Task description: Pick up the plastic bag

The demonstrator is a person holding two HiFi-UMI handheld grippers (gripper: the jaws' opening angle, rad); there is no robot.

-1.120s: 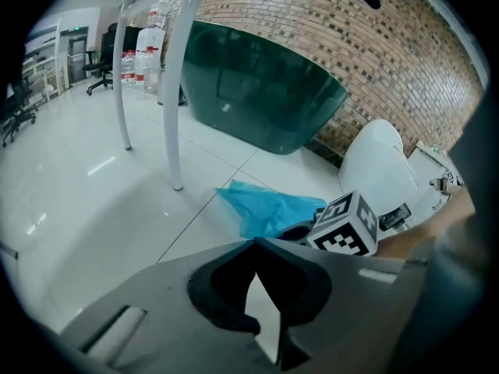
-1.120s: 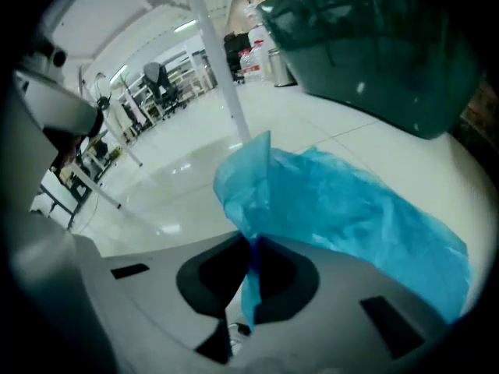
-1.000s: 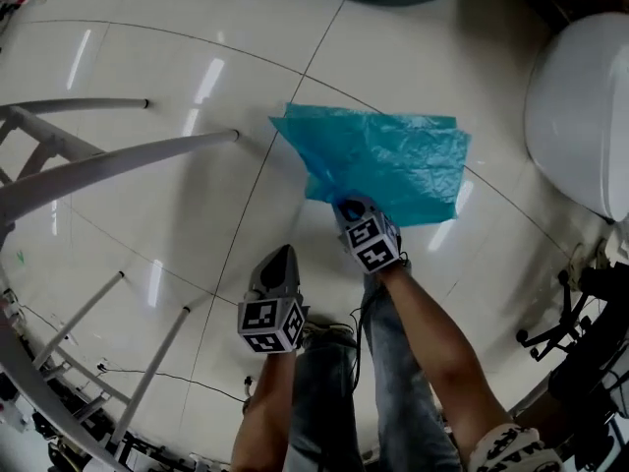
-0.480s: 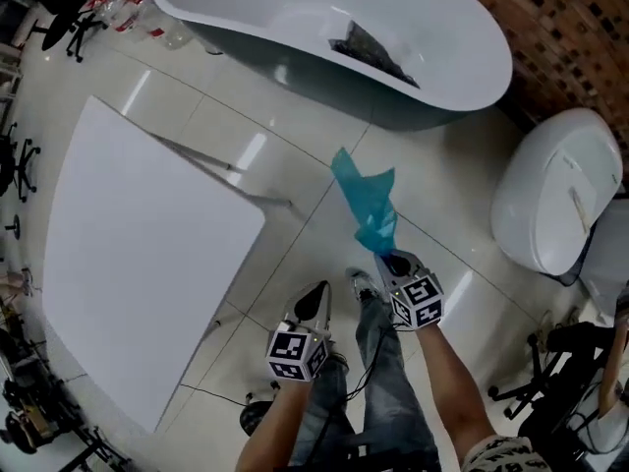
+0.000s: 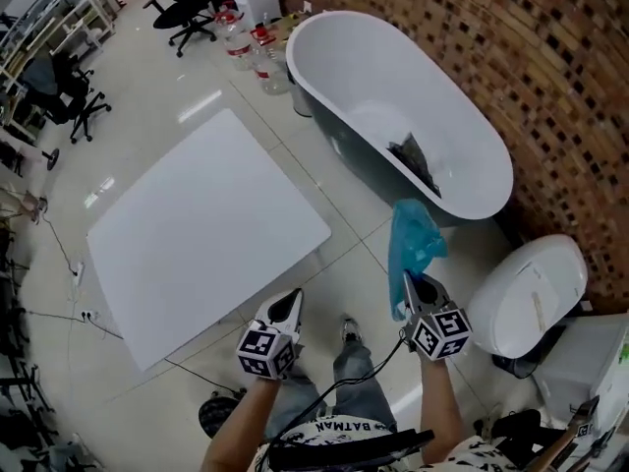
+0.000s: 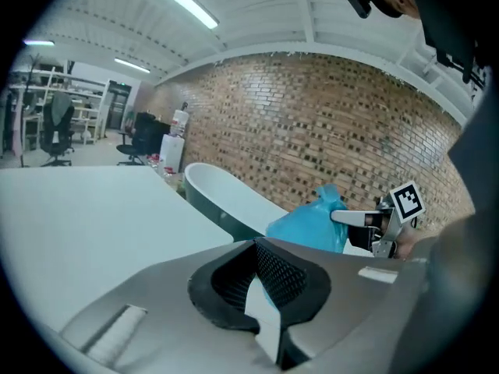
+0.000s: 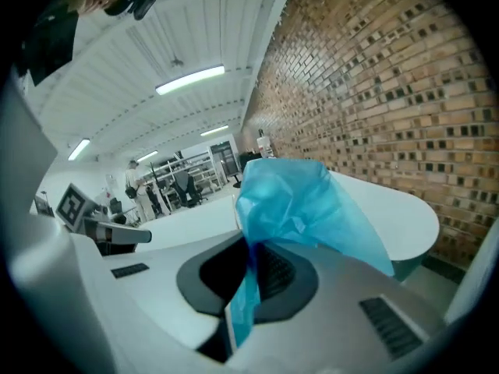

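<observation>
The blue plastic bag hangs bunched up in the air, off the floor, in front of the bathtub. My right gripper is shut on its lower edge; in the right gripper view the bag bulges up out of the closed jaws of that gripper. My left gripper is held to the left of it, apart from the bag, its jaws closed to a point with nothing between them. The left gripper view looks over that gripper at the bag and the right gripper beyond.
A white bathtub with something dark inside stands along the brick wall. A white tabletop lies to the left, a white toilet to the right. Office chairs and bottles stand farther back. Cables trail on the floor.
The bag lay flat on the floor with my right gripper at its edge; it now hangs crumpled from that gripper, lifted well up. Both grippers and the view have risen.
</observation>
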